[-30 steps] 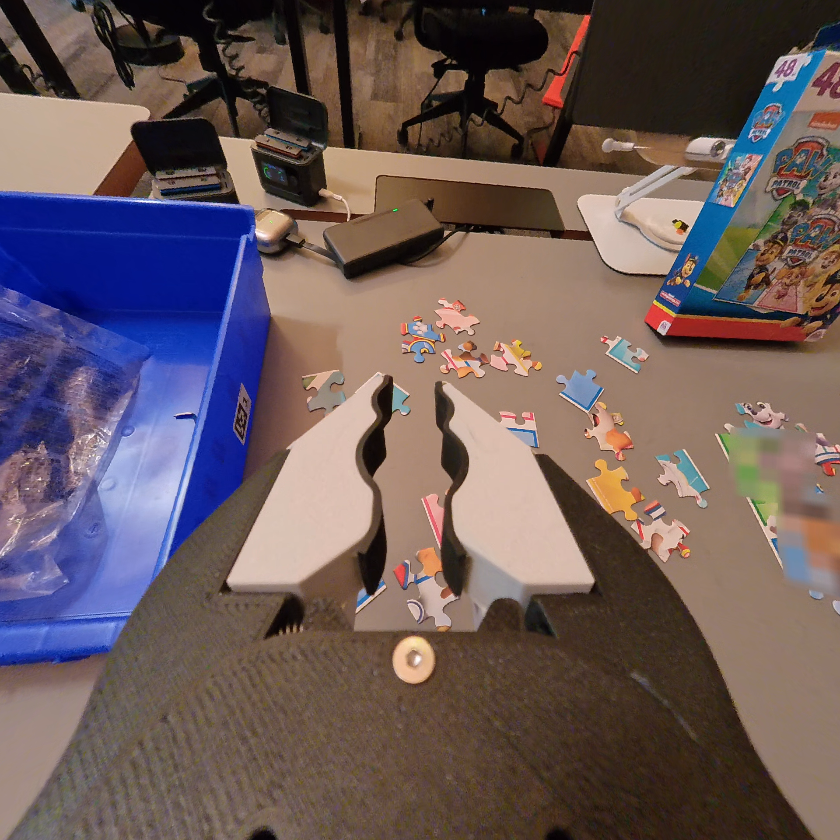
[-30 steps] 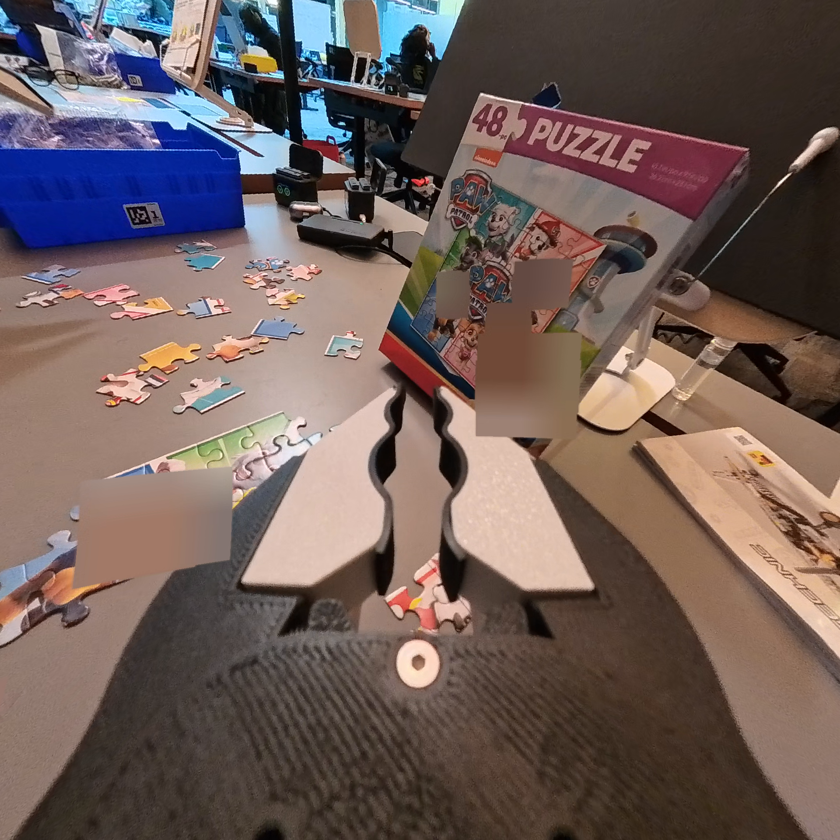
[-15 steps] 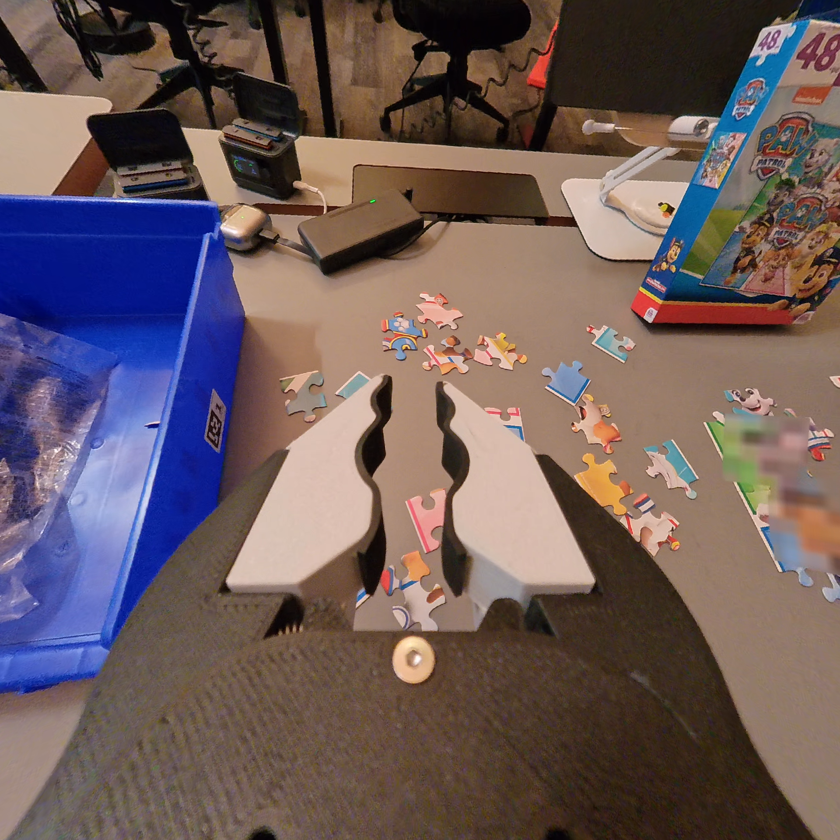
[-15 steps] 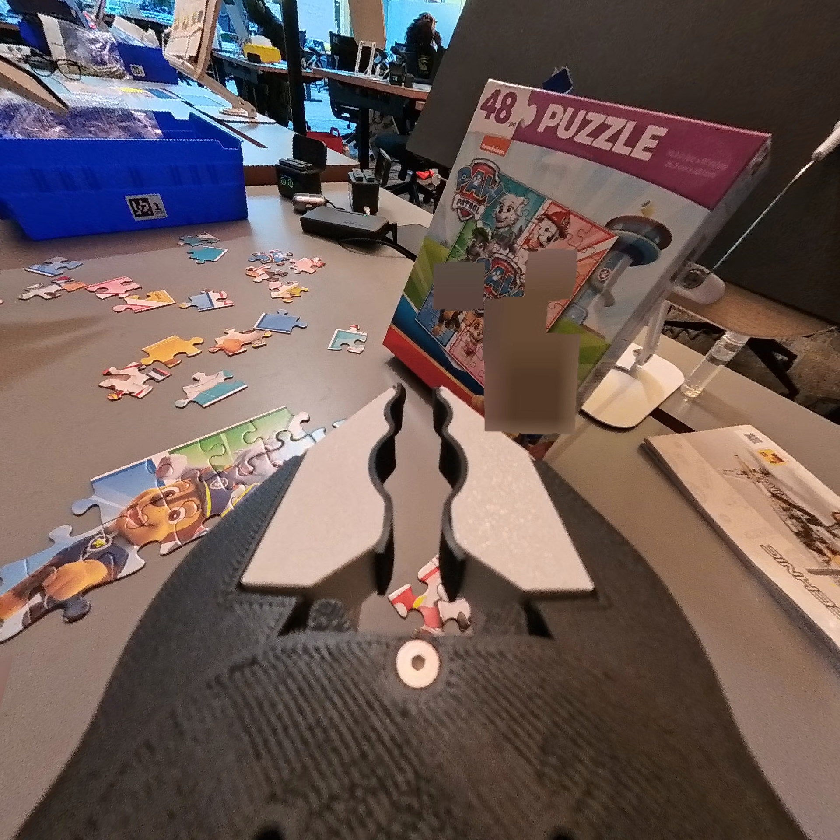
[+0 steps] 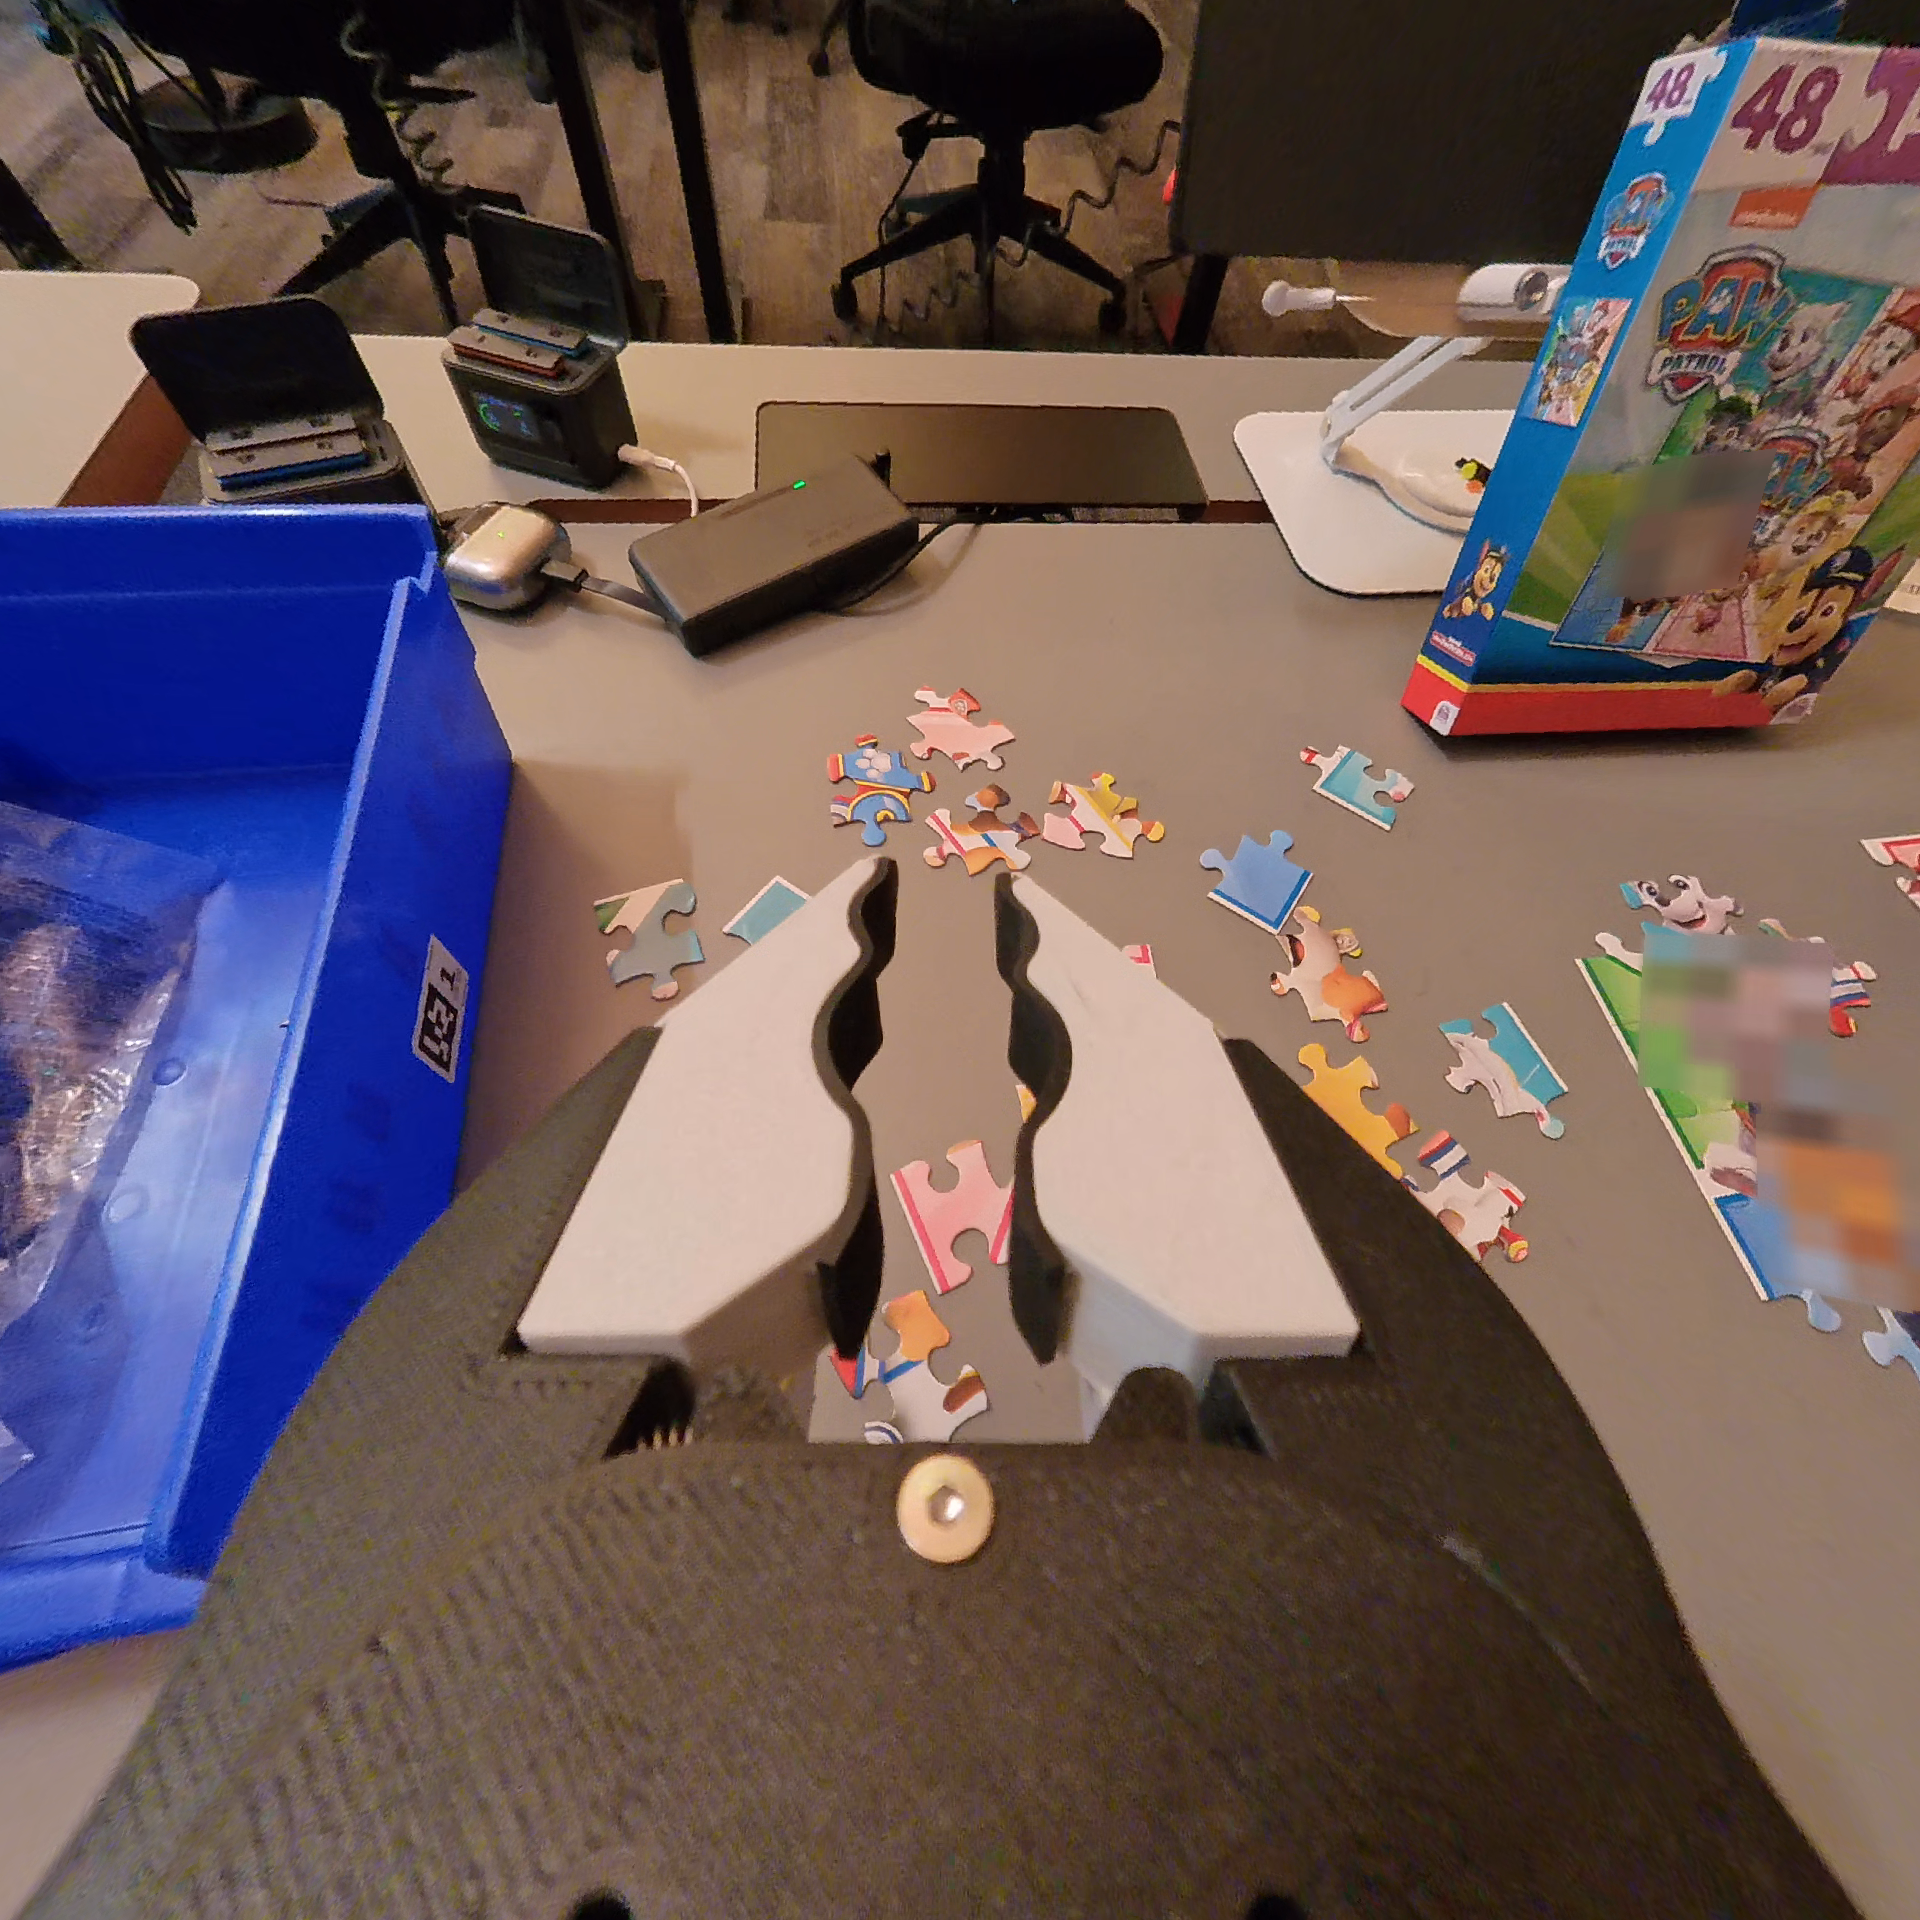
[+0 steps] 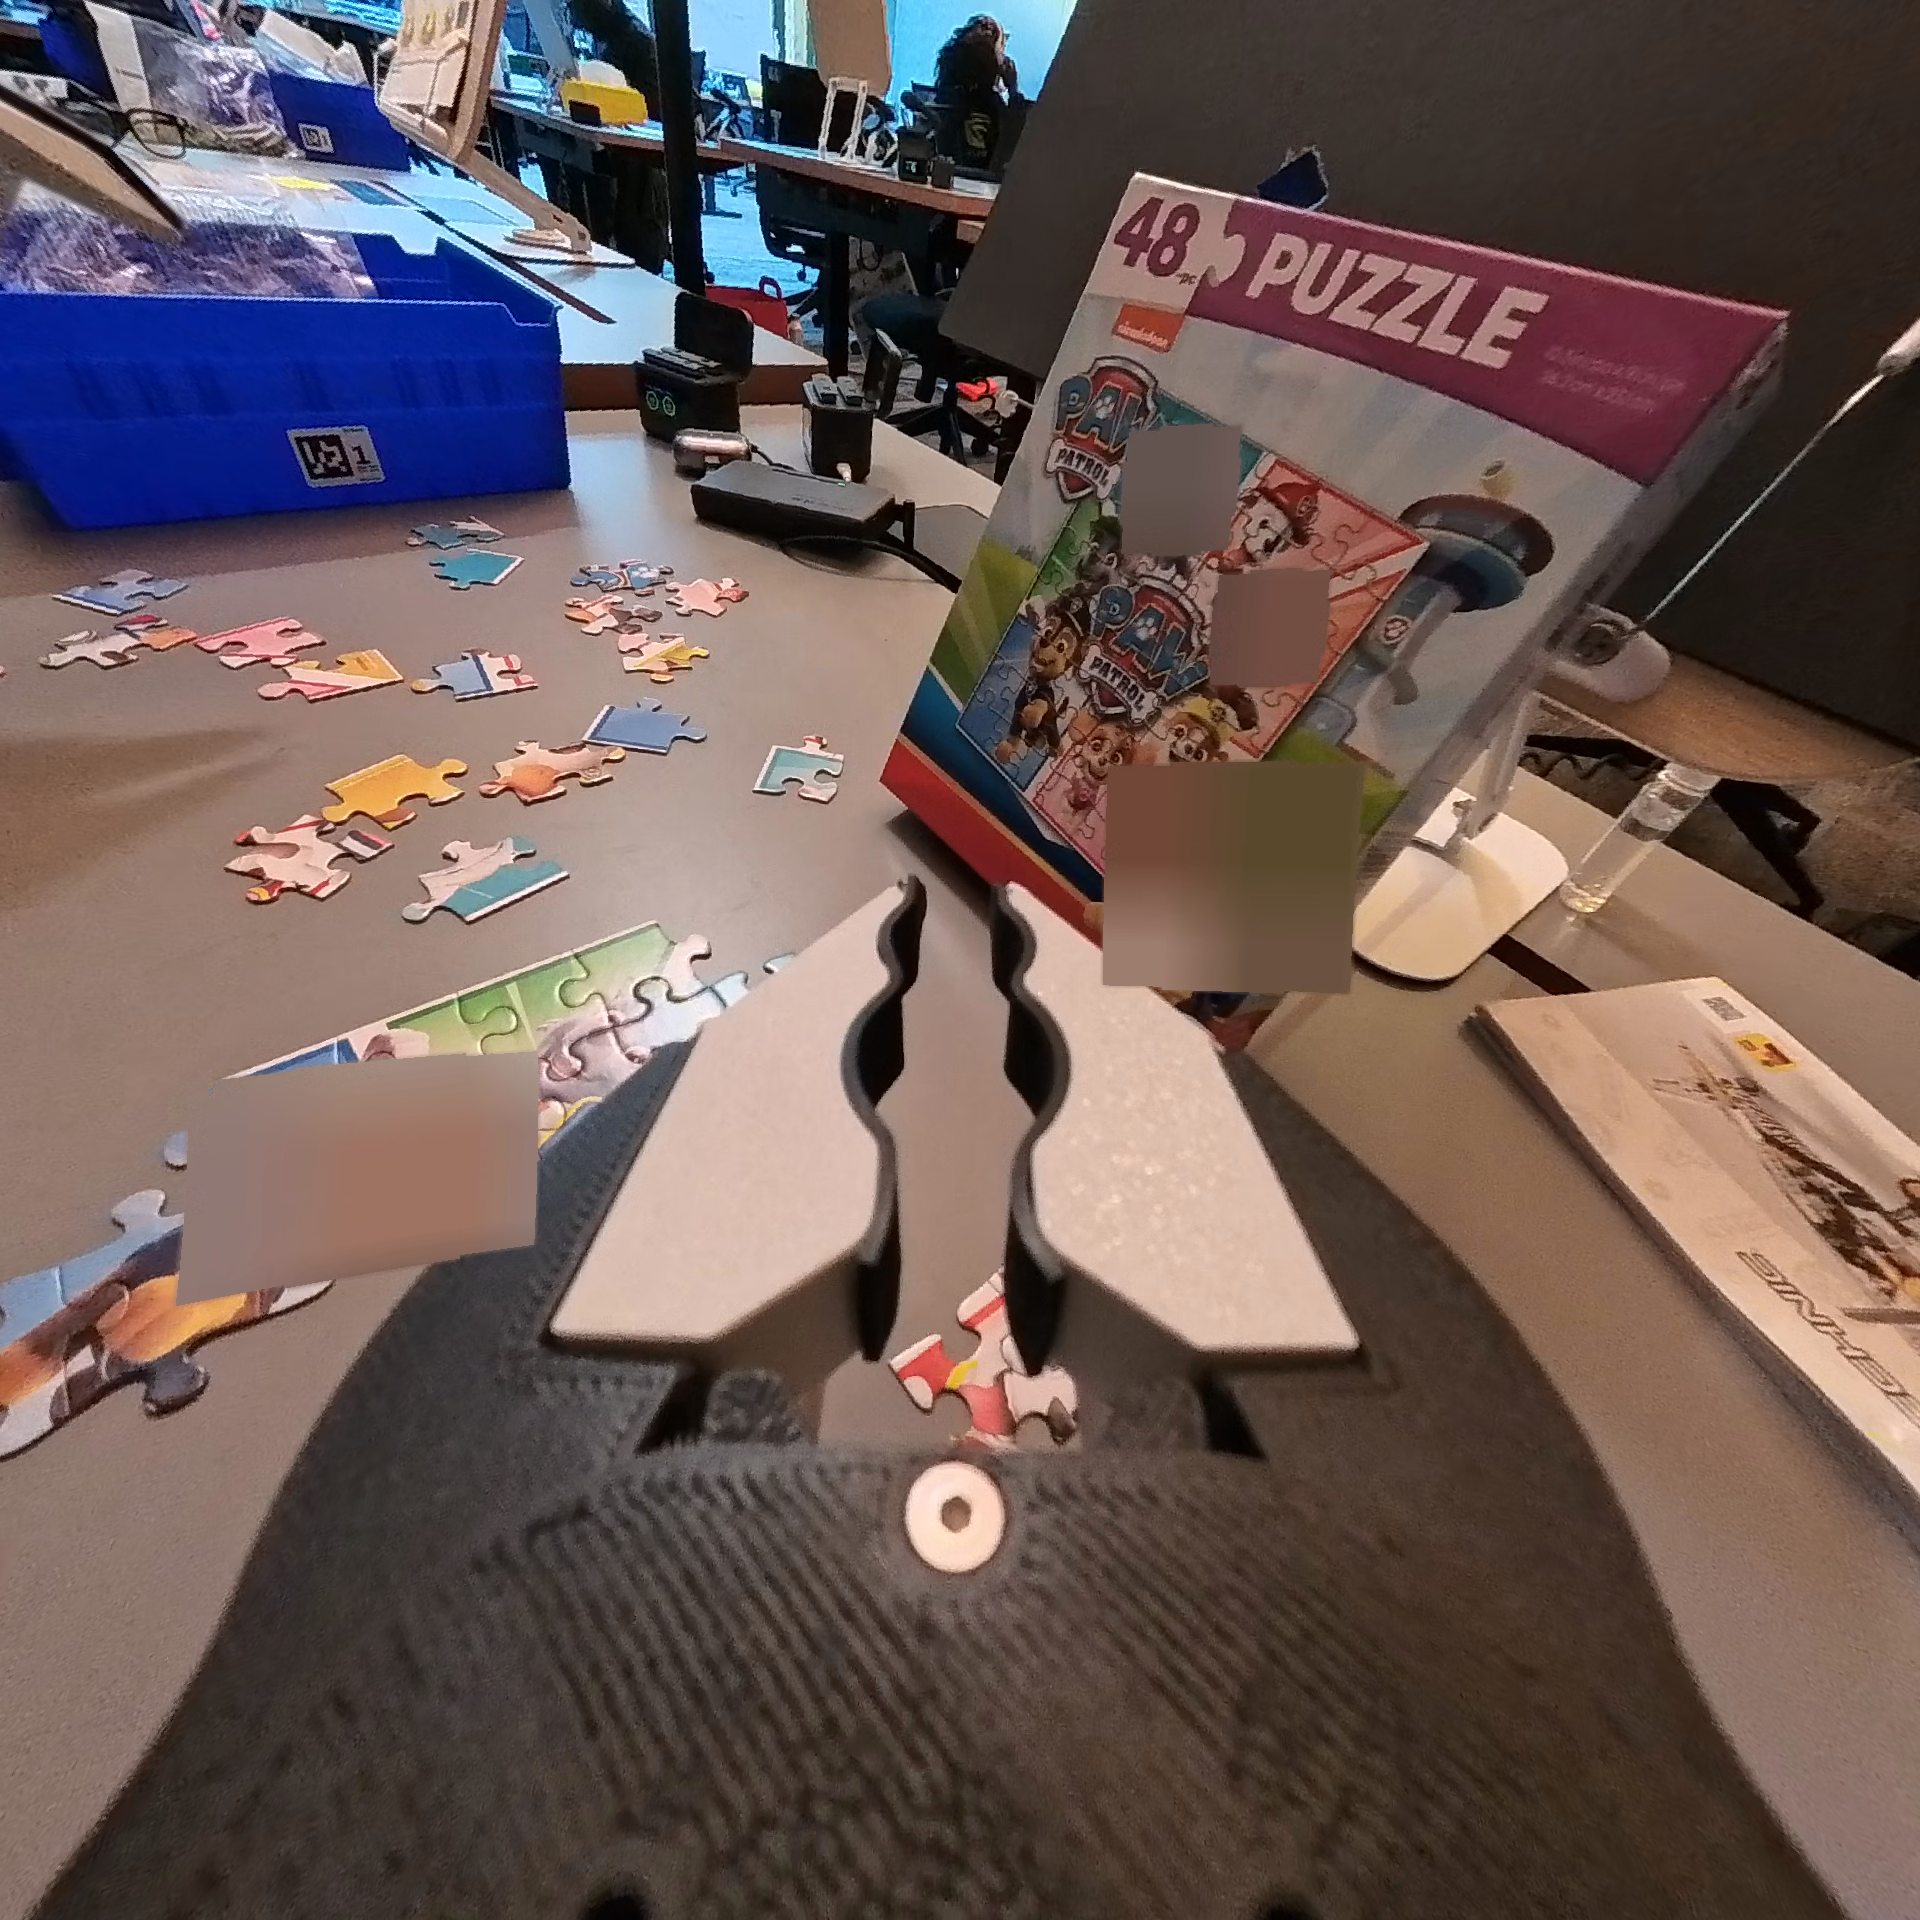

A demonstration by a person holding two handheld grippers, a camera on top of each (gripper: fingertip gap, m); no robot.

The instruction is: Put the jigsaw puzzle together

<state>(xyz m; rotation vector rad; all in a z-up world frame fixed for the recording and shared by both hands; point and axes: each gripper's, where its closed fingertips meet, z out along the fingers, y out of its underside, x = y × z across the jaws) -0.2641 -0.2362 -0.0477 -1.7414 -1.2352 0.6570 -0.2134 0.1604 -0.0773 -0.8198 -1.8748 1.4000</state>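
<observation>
Probably an open-plan office: rows of desks [image 6: 852, 177] and swivel chairs [image 5: 997, 114].

**Two wrist cameras, one grey surface**

Left wrist view: mounted behind its own jaws, tilted steeply down, close over the surface [image 5: 1143, 665]. Faces the far edge; blue bin [image 5: 343, 831] at left, puzzle box [image 5: 1704, 416] at upper right.

Right wrist view: also behind its own jaws, held lower and flatter, near the surface. Looks toward the puzzle box [image 6: 1351, 540] straight ahead, with the blue bin [image 6: 281, 395] far off at left and a booklet [image 6: 1714, 1174] at right.

Shared ground: both take in the loose puzzle pieces [image 5: 987, 810] [image 6: 499, 707], the bin, the box, the black power brick [image 5: 769, 561] [image 6: 790, 499] and the joined puzzle section [image 5: 1662, 1091] [image 6: 561, 1008].
</observation>
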